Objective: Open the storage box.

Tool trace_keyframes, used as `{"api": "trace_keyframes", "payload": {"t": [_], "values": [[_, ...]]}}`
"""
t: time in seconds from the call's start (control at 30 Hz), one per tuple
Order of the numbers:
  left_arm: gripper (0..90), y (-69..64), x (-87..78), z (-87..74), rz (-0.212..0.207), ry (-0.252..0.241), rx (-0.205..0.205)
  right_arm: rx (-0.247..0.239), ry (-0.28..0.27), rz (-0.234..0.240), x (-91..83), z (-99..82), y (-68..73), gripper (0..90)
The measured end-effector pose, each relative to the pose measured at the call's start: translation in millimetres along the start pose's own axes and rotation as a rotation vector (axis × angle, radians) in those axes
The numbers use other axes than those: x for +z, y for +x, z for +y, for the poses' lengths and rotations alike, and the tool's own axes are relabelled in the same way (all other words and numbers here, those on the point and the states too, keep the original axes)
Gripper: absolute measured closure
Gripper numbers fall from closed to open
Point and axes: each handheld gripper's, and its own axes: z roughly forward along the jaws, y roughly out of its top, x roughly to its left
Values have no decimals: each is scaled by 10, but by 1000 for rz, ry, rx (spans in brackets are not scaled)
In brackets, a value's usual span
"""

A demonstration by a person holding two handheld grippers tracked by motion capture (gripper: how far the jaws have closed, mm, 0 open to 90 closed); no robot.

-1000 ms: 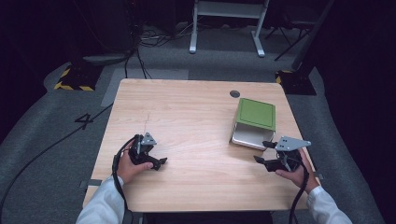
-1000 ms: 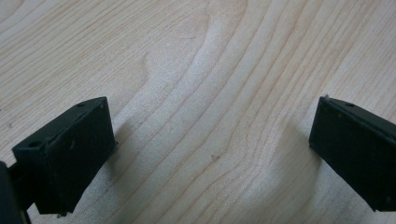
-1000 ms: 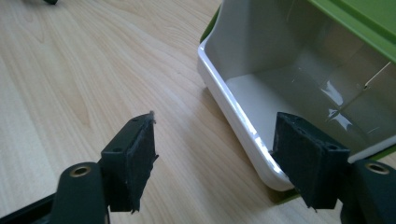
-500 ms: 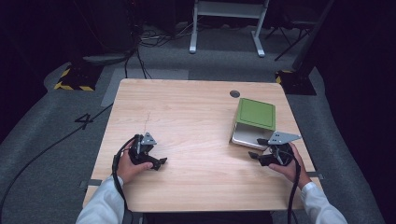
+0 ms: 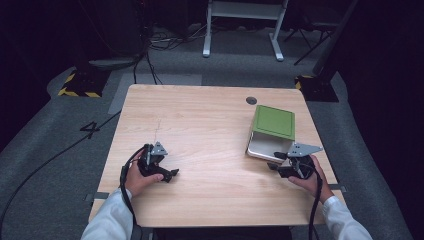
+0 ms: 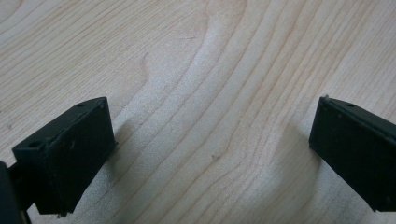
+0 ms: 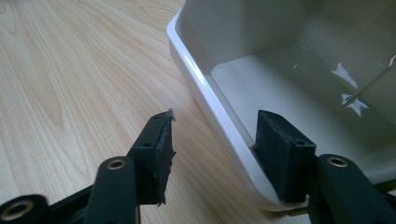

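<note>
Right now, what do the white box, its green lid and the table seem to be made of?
The white box looks like glossy moulded plastic: bright reflections, rounded rim. Its green lid, lying partly over the box, has a matt, even surface, possibly plastic; I cannot tell for sure. The table shows pale wood grain, either wood or a laminate.

Right gripper (image 5: 278,162) moved in to white box (image 5: 267,146) rim; jaws closing astride wall, one inside.

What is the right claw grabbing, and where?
The right gripper straddles the white box's near wall at a corner, jaws just closing; outer pad not yet touching. Nothing held.
</note>
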Motion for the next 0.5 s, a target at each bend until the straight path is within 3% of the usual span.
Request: {"api": "trace_keyframes", "payload": {"t": [0.3, 0.5], "values": [[2, 0, -1, 1, 0, 1, 0, -35, 9, -9, -65, -41, 83, 643], [2, 0, 0, 0, 0, 0, 0, -63, 11, -4, -114, -90, 146, 685]]}}
